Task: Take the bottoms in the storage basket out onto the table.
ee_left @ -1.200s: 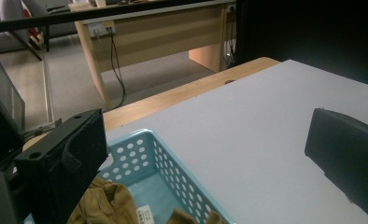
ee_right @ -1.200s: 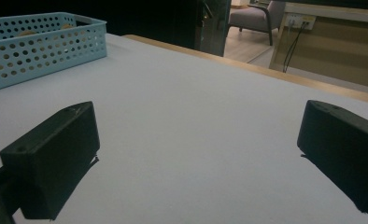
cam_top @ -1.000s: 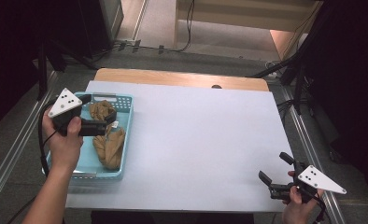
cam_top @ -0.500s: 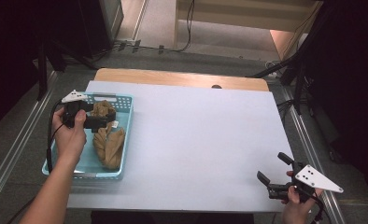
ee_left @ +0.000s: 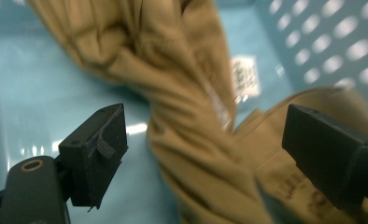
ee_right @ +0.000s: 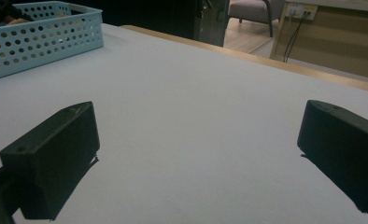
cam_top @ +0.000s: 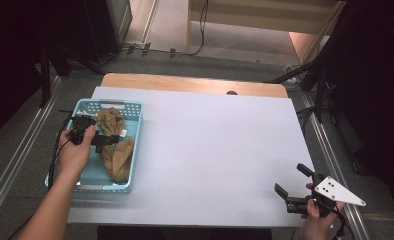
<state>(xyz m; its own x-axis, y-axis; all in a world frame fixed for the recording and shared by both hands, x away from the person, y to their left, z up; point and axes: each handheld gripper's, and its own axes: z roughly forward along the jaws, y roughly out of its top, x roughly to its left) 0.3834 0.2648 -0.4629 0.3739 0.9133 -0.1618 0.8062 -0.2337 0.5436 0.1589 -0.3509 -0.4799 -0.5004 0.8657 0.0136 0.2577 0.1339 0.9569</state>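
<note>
A light blue perforated basket (cam_top: pixel 105 188) stands at the table's left edge with crumpled tan cloth (cam_top: pixel 116 155) in it. My left gripper (cam_top: pixel 110 141) is lowered into the basket over that cloth. In the left gripper view a twisted fold of the tan cloth (ee_left: pixel 182 70) runs between the jaws of my left gripper (ee_left: pixel 205 140) above the basket floor (ee_left: pixel 32 79). The jaws have just been closing, but the left pad stands apart from the fold. My right gripper (cam_top: pixel 291 178) rests near the table's front right corner, open, and my right gripper (ee_right: pixel 196 144) has bare white surface between its jaws.
A white sheet (cam_top: pixel 210 150) covers the table, with a wooden strip (cam_top: pixel 195 84) along its far edge. In the right gripper view the basket (ee_right: pixel 37 35) is far off to the left. Metal rails run along both sides of the table, with dark floor and cables beyond.
My left hand has come down into the basket, bringing its gripper onto the tan cloth. The right hand has stayed where it was.
</note>
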